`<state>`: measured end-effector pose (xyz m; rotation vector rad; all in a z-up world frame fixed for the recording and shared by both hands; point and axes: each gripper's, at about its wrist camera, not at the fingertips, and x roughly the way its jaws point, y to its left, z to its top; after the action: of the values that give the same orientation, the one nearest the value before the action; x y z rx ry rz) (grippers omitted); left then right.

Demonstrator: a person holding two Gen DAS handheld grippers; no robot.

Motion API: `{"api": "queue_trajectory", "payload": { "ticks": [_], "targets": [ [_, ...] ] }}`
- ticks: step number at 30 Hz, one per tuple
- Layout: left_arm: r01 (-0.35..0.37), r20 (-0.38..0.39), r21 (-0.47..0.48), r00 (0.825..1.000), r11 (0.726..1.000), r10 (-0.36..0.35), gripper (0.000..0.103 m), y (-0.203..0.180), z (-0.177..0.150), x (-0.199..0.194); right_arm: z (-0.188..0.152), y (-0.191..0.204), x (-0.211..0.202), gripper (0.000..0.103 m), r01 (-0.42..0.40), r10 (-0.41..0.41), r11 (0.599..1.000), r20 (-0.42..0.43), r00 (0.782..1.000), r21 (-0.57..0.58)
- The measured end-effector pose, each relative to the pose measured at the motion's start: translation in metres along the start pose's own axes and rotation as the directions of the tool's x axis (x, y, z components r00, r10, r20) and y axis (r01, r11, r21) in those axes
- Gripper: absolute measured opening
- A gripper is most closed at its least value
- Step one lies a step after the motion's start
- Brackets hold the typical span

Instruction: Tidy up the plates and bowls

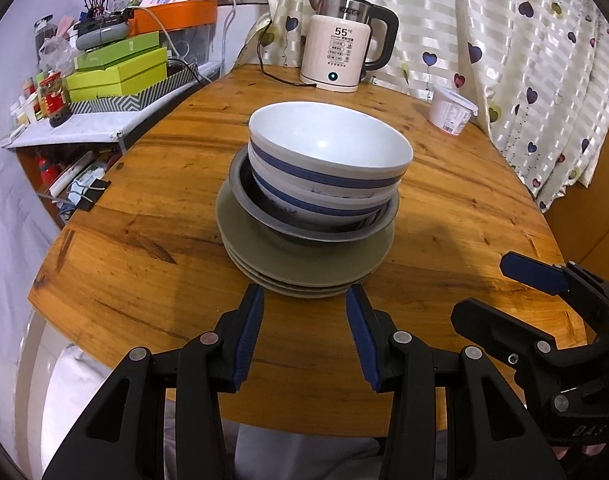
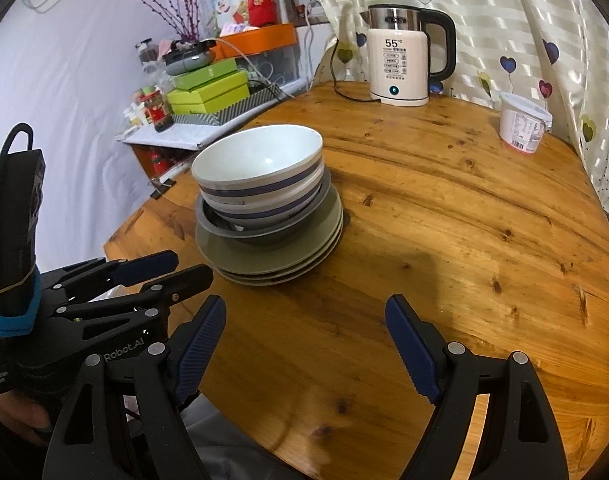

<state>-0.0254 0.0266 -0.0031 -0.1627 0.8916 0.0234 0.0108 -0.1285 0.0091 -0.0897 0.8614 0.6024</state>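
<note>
We had both tools hanging short of the pile, and neither one held anything. The left tool [image 1: 304, 300] stood with its jaws partly apart, lined up on the near edge of the plates, close but not touching. The right tool [image 2: 306, 312] was spread wide over bare wood, the stack off to its left.

Everything sat in one tower near the middle of the round wooden counter [image 1: 144, 248]. At the bottom we counted about three flat greenish-grey plates [image 1: 304, 264]. On them rested a grey shallow bowl [image 1: 312, 232], and in that a lower banded bowl [image 1: 324, 200], mostly hidden, with some dark pattern low on its side. Crowning it all was the top bowl [image 1: 328, 144], white inside, with a blue band under the rim, sitting slightly tilted.

We judged this lot glazed ceramic: stiff, slick and chippable, and heavy if lifted as one. The top bowl looked to us like the piece to take, pinched at the rim with one pad inside and one outside, on the near side where the wall was free. A squeeze on the smooth curved flank would likely slide off. The plates offered only thin edges lying flat on each other, so we reckoned they would need a pad worked under the lip.

An electric kettle [image 1: 340, 48] and a white lidded tub [image 1: 450, 110] stood well apart at the back.
</note>
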Motion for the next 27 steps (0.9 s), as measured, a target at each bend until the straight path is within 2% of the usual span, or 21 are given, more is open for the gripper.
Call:
{"api": "queue_trajectory", "payload": {
  "ticks": [16,19,27],
  "targets": [
    [-0.01,-0.012,-0.012,1.0,1.0,0.01,0.044,0.0041,-0.0012,0.0059,-0.0008,0.0046,0.0069,0.083,-0.011,0.011,1.0,-0.016,1.0,-0.013],
    [-0.039,-0.01,-0.007,0.999,0.999,0.039,0.044,0.0028,-0.0012,0.0056,-0.0014,0.0056,0.0077,0.083,-0.012,0.012,1.0,-0.017,1.0,-0.014],
    [-0.035,-0.014,-0.011,0.999,0.999,0.035,0.044,0.0026,-0.0011,0.007,-0.0015,0.0057,0.0082,0.083,-0.014,0.014,1.0,-0.017,1.0,-0.013]
  ]
}}
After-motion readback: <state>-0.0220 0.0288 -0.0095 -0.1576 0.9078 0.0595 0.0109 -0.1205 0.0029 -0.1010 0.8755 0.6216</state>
